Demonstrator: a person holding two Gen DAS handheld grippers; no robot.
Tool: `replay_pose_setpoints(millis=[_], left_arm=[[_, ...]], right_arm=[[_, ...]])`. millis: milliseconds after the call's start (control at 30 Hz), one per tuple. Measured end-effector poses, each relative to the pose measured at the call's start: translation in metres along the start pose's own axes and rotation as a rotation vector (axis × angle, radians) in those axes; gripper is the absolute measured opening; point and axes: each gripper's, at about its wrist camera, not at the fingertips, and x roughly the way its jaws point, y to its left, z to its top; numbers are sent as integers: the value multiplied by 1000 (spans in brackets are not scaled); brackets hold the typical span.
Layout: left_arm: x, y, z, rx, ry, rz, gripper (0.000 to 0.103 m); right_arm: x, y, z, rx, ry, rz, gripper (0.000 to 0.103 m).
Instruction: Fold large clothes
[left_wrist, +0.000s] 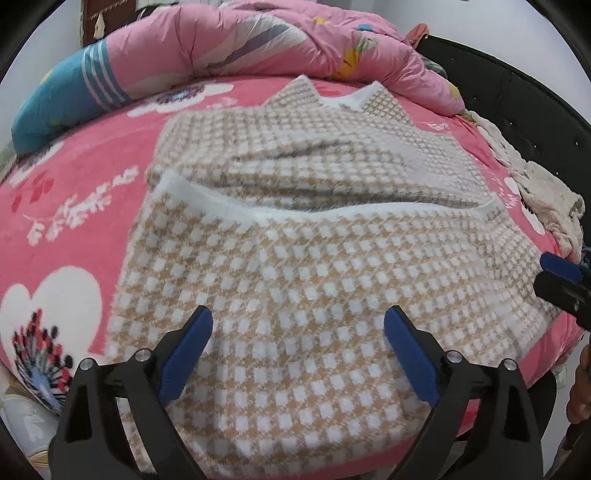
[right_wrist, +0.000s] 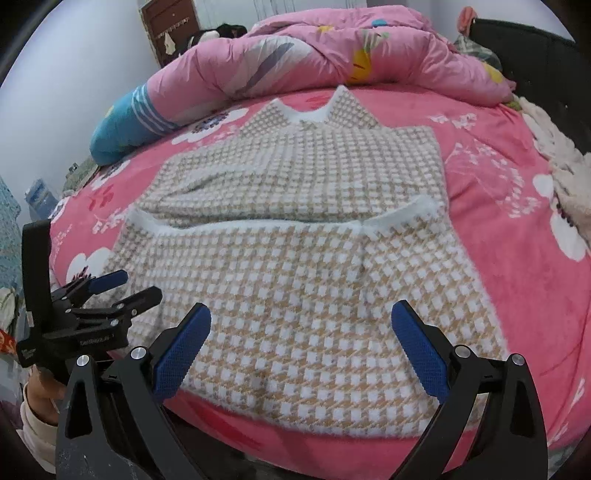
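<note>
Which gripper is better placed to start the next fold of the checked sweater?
Neither clearly. The left gripper and right gripper both stand open and empty above the checked sweater's near folded edge, left toward its left side, right toward its right.

Sweater (right_wrist: 295, 258) on bed (right_wrist: 498, 177), before quilt (right_wrist: 332, 55)

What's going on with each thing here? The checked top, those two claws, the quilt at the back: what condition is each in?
Checked sweater: flat on the bed, bottom part folded up over its middle, collar at the far end.
Left claw: open, nothing gripped, above the sweater.
Right claw: open, nothing gripped, above the sweater's near edge.
Pink quilt: bunched up along the far side.
Pink bedsheet: spread under the sweater.
</note>
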Motion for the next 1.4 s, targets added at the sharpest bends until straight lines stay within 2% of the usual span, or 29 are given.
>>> replay_pose_setpoints(millis=[267,400,500,633,800,933,1033,1133,1200,1267,1367,1400], left_arm=[[-24,-18,17,65,-63,13,97],[-36,-9,31,88,-97,44,97],[-39,-3,44,99,-108,51,97],[-39,4,68,121,-112,39,97],[-28,14,124,103,-119,-7,97],[13,16,189,113,-64,-5,97],[58,12,239,93,-12,-43,97],[105,4,281,74,18,-42,97],[136,0,303,61,35,-19,97],[171,-3,323,47,50,39,97],[204,3,339,5,60,62,88],[211,5,342,-6,66,62,81]], right_arm=[[-13,-7,25,24,-54,56,95],[-19,-11,36,27,-74,72,95],[-14,-16,46,36,-57,88,95],[0,-22,68,59,-19,138,95],[16,-34,111,78,-3,185,95],[42,-46,163,63,7,174,94],[86,-61,215,83,57,185,95],[130,-78,252,131,102,173,95],[165,-89,276,159,133,155,95],[195,-97,292,182,157,149,94],[227,-105,306,208,182,170,85],[233,-106,309,212,186,180,79]])
